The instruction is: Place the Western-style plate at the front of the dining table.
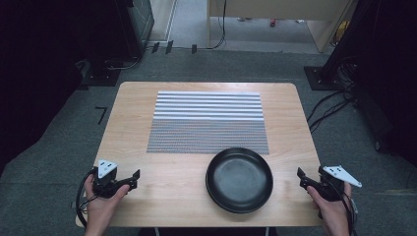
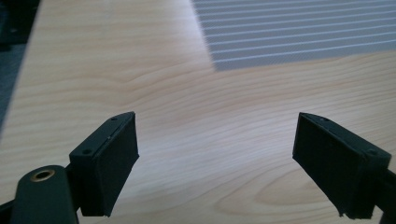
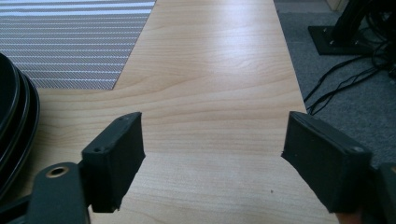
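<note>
The round black shallow plates (image 1: 239, 180), stacked as the right gripper view showed by their layered rims (image 3: 14, 135), sat on the pale wooden table (image 1: 172, 187) near its front edge, at about five o'clock from the table's centre. Their far rim just overlapped the near edge of the grey-and-white striped woven placemat (image 1: 208, 122), which lay toward twelve o'clock from them, across the table's middle.

The right gripper (image 1: 301, 177) hovered at three o'clock from the stack, near the table's right edge, its jaws spread wide with nothing between them; in its own view (image 3: 212, 158) the plates' rim lay at nine o'clock, just beyond the left jaw. The left gripper (image 1: 134, 178) was held at nine o'clock from the stack, well apart from it, above bare wood near the front left corner. Its jaws were likewise wide and empty (image 2: 215, 163), pointing toward a corner of the placemat (image 2: 299, 32).

The stack being round, it offered no long axis to line up with. What mattered was side and nearness: the right gripper was plainly the closer one, and a reach would probably run leftward from it to the rim facing it.
</note>
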{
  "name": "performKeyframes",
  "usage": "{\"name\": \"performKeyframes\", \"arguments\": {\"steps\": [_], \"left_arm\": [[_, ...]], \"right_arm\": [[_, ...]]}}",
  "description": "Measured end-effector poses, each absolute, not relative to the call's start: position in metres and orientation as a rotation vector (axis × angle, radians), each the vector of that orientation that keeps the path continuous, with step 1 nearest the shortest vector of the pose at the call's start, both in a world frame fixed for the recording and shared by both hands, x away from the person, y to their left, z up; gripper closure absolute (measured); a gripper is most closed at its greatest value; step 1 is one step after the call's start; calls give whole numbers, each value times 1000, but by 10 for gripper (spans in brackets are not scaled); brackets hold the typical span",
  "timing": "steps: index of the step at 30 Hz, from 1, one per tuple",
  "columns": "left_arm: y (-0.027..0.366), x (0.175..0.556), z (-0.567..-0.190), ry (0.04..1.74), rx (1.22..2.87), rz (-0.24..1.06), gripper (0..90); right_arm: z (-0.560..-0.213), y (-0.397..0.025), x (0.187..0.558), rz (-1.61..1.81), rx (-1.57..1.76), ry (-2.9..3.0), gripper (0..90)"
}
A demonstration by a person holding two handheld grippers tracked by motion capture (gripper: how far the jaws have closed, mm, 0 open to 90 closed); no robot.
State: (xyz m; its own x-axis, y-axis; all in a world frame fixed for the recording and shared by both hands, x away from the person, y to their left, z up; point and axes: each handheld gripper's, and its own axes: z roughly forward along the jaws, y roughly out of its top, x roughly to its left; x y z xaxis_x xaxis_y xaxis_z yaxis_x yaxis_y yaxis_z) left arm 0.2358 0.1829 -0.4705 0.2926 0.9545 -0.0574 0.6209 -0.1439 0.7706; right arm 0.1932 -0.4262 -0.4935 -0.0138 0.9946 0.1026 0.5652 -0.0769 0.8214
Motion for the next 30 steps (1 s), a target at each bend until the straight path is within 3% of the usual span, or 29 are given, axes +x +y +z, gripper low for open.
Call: {"name": "performKeyframes", "arguments": {"steps": [10,13,20,23,30], "left_arm": [[145,248,-458,1333,1883,616,161],[133,250,-457,1341,1901,647,216],[110,253,-456,1299,1926,596,205],[93,254,-454,1271,1938,555,201],[66,257,-450,1212,1948,514,212]], "right_arm": [[-482,-415,196,1010,1639,1649,266],[-478,-408,197,1033,1608,1686,278],[-465,-390,199,1106,1581,1730,276],[-462,-384,205,1172,1610,1787,343],[-458,-374,211,1250,1610,1787,376]]}}
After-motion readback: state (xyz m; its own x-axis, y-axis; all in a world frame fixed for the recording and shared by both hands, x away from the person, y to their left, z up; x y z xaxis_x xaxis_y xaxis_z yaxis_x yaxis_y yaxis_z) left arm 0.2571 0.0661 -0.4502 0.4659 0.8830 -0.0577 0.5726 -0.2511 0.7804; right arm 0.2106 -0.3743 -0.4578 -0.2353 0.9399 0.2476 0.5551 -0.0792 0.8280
